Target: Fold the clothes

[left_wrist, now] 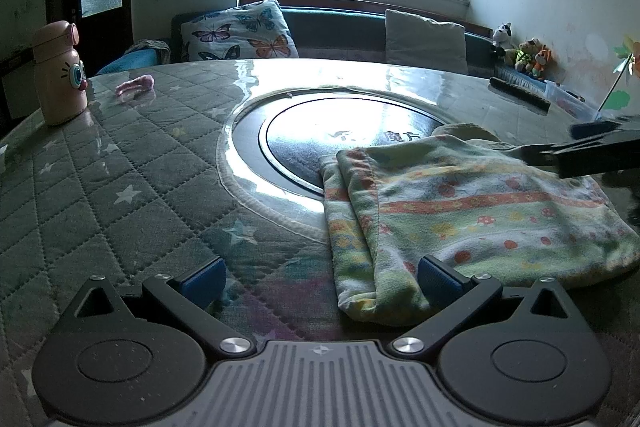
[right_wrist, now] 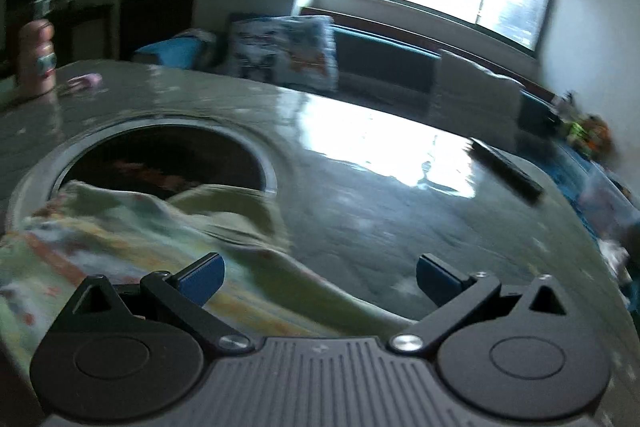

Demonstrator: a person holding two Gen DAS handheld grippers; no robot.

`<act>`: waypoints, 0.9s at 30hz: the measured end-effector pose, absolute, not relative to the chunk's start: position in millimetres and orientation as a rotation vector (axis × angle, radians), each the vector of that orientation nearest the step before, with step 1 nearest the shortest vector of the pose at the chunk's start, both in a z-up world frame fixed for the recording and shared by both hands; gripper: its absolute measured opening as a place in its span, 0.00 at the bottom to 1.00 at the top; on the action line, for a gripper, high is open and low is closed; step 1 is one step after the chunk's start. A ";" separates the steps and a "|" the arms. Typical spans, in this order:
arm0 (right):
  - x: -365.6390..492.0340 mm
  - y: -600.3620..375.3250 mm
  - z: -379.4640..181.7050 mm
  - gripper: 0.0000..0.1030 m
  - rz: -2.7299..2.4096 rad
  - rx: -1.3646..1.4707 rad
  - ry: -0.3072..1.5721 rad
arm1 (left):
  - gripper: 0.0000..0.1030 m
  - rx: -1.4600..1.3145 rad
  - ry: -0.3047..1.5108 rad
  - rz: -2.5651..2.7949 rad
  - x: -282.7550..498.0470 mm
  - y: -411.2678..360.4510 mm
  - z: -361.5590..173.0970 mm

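I see the round table (left_wrist: 120, 187) first: quilted star-print cover under clear plastic, w/ a dark round glass centre (left_wrist: 304, 147) set into it. The folded garment (left_wrist: 472, 211), pale green flannel w/ orange stripes and small prints, lies on the table's near right part as the left cam sees it, its far left corner lapping over the glass centre's rim. My left gripper (left_wrist: 320, 281) is wide open, holding nothing; its right pad (left_wrist: 434, 281) sits on or just over the garment's near folded edge, can't tell if touching, and the left pad (left_wrist: 204, 283) is over bare cover. My right gripper (right_wrist: 318, 277) is also wide open, empty; right cam is blurred, its left pad (right_wrist: 202, 279) over the cloth, the other over bare table. Farther off: butterfly cushion (left_wrist: 240, 31) and grey cushion (left_wrist: 424, 35) on the bench, pink bottle (left_wrist: 60, 75) at the table's far left, dark flat bar (left_wrist: 520, 93) far right, small pink item (left_wrist: 136, 85) near the bottle.
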State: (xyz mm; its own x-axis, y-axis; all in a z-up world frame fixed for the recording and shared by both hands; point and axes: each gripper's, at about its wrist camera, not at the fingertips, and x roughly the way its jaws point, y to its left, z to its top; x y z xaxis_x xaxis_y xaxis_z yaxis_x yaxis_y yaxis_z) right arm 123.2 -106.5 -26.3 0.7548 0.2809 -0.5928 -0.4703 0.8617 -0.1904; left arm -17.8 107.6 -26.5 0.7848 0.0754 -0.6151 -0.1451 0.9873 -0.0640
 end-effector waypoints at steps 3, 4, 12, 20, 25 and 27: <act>124.4 -81.1 -31.9 1.00 0.462 -0.370 0.585 | 1.00 -0.111 0.657 0.119 -17.9 107.9 -26.7; 125.7 -75.5 -34.1 1.00 0.466 -0.379 0.586 | 1.00 -0.111 0.656 0.119 -18.0 107.9 -26.7; 132.0 -49.8 -38.7 1.00 0.470 -0.432 0.576 | 1.00 -0.115 0.653 0.116 -18.2 108.6 -26.6; 142.7 -15.7 -43.7 1.00 0.507 -0.467 0.584 | 1.00 -0.120 0.651 0.114 -19.1 109.1 -26.4; 142.8 -9.2 -40.2 1.00 0.517 -0.470 0.582 | 1.00 -0.122 0.649 0.113 -19.1 108.7 -26.7; 138.1 -8.7 -34.0 1.00 0.535 -0.469 0.567 | 1.00 -0.122 0.649 0.114 -19.2 108.6 -26.5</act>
